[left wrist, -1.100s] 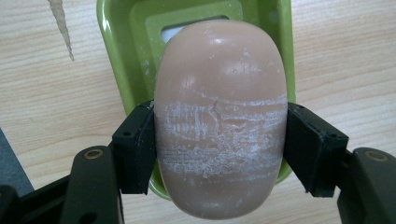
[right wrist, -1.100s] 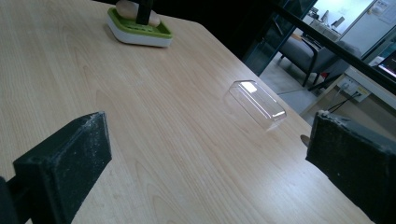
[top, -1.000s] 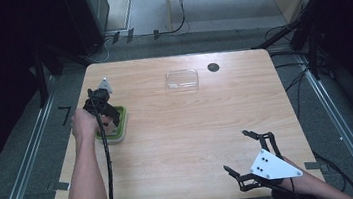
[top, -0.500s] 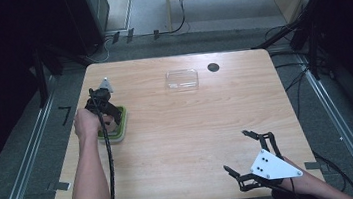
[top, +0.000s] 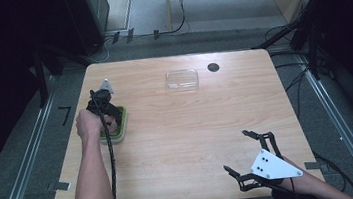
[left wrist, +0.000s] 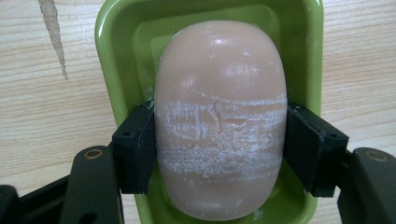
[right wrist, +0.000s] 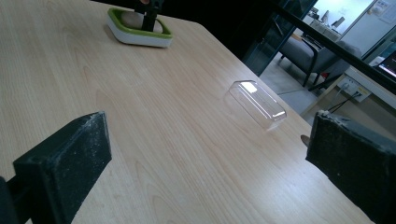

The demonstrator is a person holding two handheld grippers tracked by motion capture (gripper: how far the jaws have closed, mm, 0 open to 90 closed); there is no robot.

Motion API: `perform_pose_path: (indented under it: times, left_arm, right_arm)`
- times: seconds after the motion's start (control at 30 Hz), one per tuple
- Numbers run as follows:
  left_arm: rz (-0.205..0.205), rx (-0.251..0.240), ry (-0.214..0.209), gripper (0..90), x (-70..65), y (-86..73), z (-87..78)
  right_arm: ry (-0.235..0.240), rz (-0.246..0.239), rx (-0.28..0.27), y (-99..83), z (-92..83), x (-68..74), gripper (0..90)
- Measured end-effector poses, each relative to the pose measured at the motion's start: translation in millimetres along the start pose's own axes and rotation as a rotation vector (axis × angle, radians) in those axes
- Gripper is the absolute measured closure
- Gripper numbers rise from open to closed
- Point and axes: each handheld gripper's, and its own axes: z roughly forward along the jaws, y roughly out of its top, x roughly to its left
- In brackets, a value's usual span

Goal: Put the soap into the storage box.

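A pale pink bar of soap (left wrist: pixel 219 116) lies in a green soap dish (left wrist: pixel 116 56) at the table's left side. My left gripper (left wrist: pixel 219 149) reaches down into the dish and is shut on the soap, one pad on each long side. In the high view the dish (top: pixel 122 128) sits under that gripper (top: pixel 107 118). The right gripper view has the dish (right wrist: pixel 137 35) far off at the top. My right gripper (top: pixel 246 161) hovers near the table's front right corner, its jaws wide apart with nothing between them.
A clear plastic lid (top: pixel 182 79) lies at the back middle of the wooden table (top: pixel 193 128), and it appears again in the right gripper view (right wrist: pixel 256 103). A small dark round spot (top: pixel 213 67) sits just right of the lid.
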Motion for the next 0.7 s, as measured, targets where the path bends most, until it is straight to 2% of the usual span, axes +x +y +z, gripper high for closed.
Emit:
perform_pose_path:
  times: [0.7]
  left_arm:
    - [-0.018,-0.014,0.017,33.0,-1.9,0.3,2.3]
  right_arm:
    - [0.0,0.003,-0.001,0.0,-0.3,0.2,0.0]
